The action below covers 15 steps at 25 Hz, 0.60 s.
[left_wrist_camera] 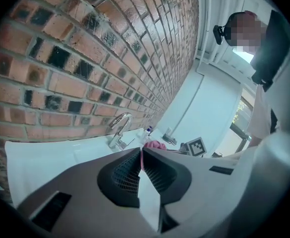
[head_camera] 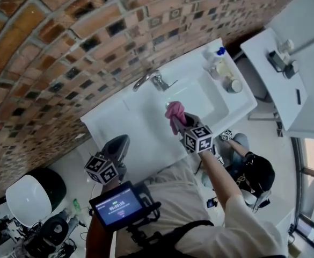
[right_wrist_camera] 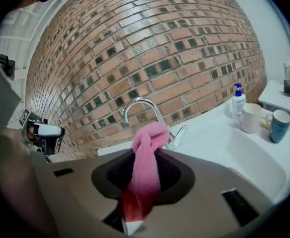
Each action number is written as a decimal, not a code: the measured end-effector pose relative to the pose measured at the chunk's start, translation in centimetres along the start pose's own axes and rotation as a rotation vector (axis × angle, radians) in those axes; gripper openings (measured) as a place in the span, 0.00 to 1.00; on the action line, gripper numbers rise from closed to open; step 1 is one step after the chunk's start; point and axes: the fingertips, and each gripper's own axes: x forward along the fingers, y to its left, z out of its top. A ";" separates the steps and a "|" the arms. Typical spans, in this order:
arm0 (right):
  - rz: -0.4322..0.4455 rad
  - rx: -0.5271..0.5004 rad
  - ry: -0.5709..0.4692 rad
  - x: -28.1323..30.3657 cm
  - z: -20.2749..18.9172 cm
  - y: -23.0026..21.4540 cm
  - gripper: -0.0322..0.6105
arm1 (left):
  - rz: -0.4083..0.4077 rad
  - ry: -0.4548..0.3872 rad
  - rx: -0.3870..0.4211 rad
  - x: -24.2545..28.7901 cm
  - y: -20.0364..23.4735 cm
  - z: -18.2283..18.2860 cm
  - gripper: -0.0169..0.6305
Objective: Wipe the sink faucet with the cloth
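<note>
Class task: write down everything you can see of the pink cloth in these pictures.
The cloth is pink, soft and fleecy-looking, bunched into a narrow roll. The right gripper is shut on it: its lower part is pinched between the jaws, and its folded top sticks out past the tips. It is held in the air above the white sink, short of the chrome faucet; the head view shows a gap between them. Only the jaws touch it.
</note>
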 end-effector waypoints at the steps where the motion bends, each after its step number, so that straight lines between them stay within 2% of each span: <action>1: 0.002 -0.003 0.012 0.9 -0.2 -0.6 0.22 | 0.006 0.005 0.002 0.4 0.1 0.0 0.02; 9: 0.005 -0.005 0.117 7.8 -2.7 -4.3 0.22 | 0.043 0.042 -0.006 3.8 0.8 -0.7 0.02; 15: -0.047 0.001 0.175 12.3 -4.5 -7.2 0.22 | 0.054 0.041 -0.017 5.7 0.6 -0.8 0.02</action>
